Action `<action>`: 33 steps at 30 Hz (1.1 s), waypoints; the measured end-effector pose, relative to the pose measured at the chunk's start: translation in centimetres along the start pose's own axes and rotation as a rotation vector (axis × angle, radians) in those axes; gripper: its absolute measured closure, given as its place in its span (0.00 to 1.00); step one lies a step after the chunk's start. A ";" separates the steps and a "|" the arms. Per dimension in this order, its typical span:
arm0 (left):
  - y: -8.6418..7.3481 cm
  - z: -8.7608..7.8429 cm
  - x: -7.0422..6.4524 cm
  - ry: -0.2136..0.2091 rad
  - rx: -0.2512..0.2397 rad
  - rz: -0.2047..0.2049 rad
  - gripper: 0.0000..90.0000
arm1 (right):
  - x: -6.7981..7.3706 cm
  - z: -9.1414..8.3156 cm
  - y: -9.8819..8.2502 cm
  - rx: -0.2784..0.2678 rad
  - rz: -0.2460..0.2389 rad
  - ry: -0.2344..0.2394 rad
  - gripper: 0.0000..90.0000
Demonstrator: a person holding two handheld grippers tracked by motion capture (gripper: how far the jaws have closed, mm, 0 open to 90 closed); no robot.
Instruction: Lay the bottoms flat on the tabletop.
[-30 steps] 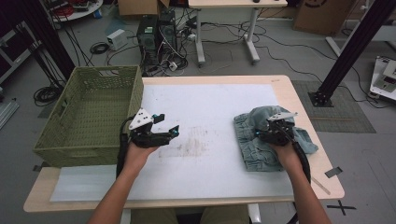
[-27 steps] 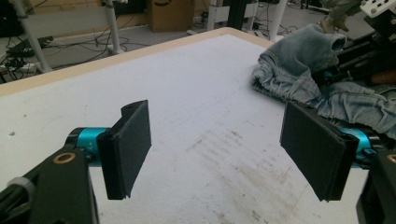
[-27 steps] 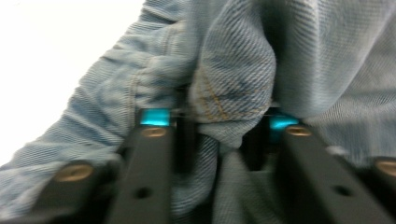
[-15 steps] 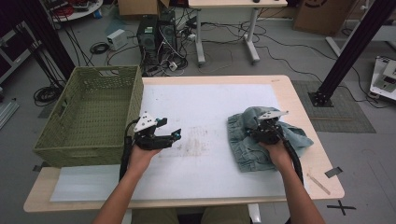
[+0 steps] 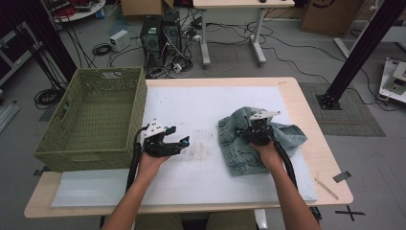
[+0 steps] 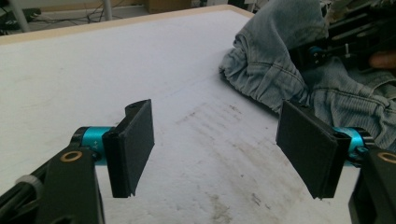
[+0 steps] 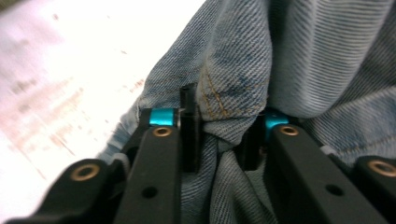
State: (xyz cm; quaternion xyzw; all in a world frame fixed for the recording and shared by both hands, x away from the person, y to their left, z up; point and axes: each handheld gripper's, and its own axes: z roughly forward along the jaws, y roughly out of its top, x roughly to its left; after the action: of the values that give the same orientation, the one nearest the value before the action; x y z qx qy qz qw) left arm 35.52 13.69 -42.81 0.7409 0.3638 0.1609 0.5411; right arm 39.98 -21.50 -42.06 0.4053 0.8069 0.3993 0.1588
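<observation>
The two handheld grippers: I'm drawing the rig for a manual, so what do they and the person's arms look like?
Both are black. The left claw has flat rectangular black pads on teal collars, with brass-coloured rivets in its links. The right claw is built alike. In the high view each body carries a pale three-cornered top plate, and a thick black cable trails back along each forearm. The forearms are bare, no sleeves visible.

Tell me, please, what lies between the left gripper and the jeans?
Nothing: in the high view, just bare white mat separates the open left gripper from the jeans.
</observation>
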 end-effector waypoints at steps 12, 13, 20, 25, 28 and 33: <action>0.2 6.0 -3.7 -0.105 0.069 -0.022 0.39 | -1.2 -5.9 -0.2 -0.147 0.008 -0.048 0.48; 0.3 6.5 -3.9 -0.112 0.075 -0.022 0.39 | -1.4 -6.3 -0.3 -0.156 0.006 -0.053 0.48; 1.1 9.6 -5.1 -0.107 0.109 -0.033 0.38 | -2.3 -8.0 -0.9 -0.181 0.023 -0.076 0.48; 1.2 11.3 -5.8 -0.105 0.134 -0.014 0.37 | -2.9 -8.6 -1.6 -0.171 0.031 -0.083 0.48; 1.5 12.1 -6.3 -0.092 0.169 0.002 0.37 | -3.1 -9.0 -1.9 -0.171 0.034 -0.086 0.48; 1.7 13.5 -7.3 -0.056 0.253 0.047 0.37 | -3.4 -9.1 -2.3 -0.168 0.047 -0.090 0.48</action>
State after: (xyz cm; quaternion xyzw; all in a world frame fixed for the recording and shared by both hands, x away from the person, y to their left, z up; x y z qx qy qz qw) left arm 39.70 -0.96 -44.97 0.8157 0.3486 0.1058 0.4494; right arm 35.62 -29.68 -38.28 0.4267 0.7529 0.4508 0.2189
